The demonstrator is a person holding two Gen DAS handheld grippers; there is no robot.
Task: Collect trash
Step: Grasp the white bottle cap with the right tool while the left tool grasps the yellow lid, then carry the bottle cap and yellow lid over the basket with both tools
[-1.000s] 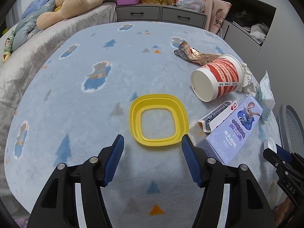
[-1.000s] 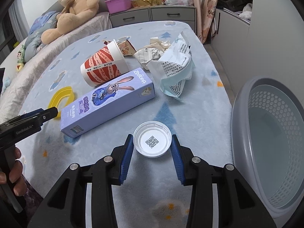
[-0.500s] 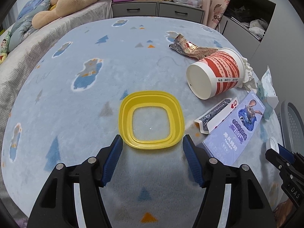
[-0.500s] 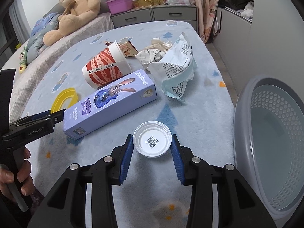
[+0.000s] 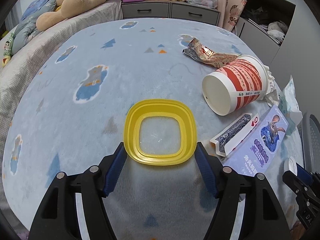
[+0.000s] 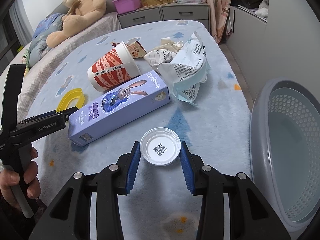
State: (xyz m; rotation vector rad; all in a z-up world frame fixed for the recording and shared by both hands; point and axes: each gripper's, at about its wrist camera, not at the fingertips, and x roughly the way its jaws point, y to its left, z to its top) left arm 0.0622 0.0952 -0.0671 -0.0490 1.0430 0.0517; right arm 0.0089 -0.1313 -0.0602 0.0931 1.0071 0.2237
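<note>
Our left gripper jaws are opening around the yellow lid; our right gripper clamps the white cap.

My left gripper has black arms with blue ribbed pads; my right gripper matches it. The lid frame is yellow with a clear centre. The cap is white with a black QR code. The cup is white with red bands and red lettering. The box is lilac with a cartoon rabbit print. The blanket is pale blue with darker blue, grey and orange shapes. The basket is grey with a perforated wall. The teddy bear is tan
</note>
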